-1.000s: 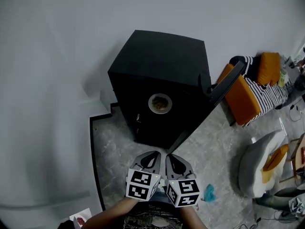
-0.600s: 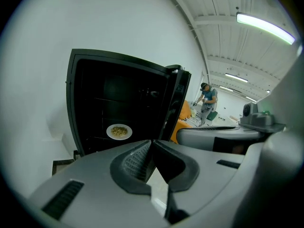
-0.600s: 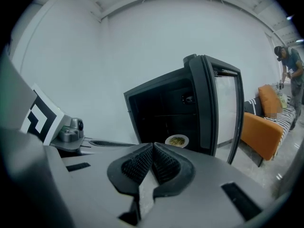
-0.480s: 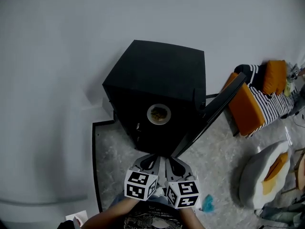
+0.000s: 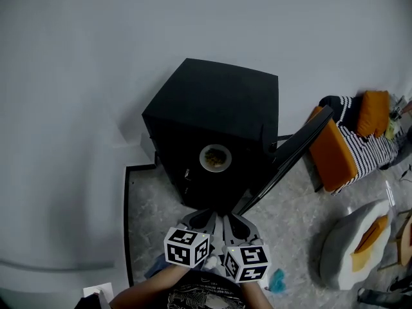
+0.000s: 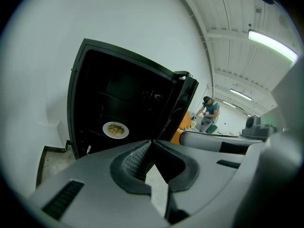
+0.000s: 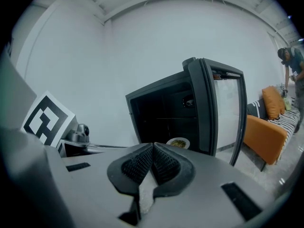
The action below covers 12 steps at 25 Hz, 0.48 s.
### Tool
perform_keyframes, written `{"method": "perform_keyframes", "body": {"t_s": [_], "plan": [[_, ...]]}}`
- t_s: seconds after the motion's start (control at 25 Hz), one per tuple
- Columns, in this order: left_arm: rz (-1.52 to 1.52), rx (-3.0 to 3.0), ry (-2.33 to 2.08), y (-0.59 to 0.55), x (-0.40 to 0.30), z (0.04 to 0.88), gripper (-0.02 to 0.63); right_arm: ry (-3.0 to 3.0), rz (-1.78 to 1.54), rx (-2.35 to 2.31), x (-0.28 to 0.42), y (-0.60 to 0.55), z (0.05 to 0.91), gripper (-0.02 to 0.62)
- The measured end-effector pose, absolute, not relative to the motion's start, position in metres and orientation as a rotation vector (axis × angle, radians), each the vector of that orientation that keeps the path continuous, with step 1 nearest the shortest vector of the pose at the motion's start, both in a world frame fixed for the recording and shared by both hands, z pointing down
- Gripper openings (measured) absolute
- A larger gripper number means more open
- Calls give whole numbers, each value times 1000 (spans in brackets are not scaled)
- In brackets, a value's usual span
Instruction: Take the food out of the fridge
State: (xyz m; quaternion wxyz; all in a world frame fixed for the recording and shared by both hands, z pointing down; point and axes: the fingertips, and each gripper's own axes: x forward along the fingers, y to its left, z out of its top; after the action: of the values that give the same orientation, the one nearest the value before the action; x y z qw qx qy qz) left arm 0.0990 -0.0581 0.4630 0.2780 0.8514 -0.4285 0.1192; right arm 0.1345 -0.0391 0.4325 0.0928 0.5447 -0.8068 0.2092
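A small black fridge (image 5: 219,118) stands against the white wall, its door (image 5: 286,156) swung open to the right. Inside on a shelf sits a white plate of yellowish food (image 5: 215,158), also seen as the plate (image 6: 116,129) in the left gripper view and the plate (image 7: 178,143) in the right gripper view. My left gripper (image 5: 207,215) and right gripper (image 5: 233,216) are side by side just in front of the fridge, below the plate. Both are shut with nothing between the jaws.
An orange sofa (image 5: 335,150) with striped and orange cushions stands at the right. A grey beanbag-like seat (image 5: 347,240) lies at the lower right. A person (image 6: 209,112) stands far off. A dark line (image 5: 127,224) borders the floor at the left.
The view has moved a little; the fridge and plate sit slightly lower and nearer. Both grippers stay shut, close together in front of the fridge.
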Motion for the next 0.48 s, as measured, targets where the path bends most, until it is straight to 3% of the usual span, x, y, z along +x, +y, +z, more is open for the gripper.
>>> {"method": "perform_keyframes", "body": {"t_s": [0.48], "plan": [[160, 2164, -1062, -89, 99, 484, 21, -2346, 604, 1613, 133, -66, 443, 23]]}}
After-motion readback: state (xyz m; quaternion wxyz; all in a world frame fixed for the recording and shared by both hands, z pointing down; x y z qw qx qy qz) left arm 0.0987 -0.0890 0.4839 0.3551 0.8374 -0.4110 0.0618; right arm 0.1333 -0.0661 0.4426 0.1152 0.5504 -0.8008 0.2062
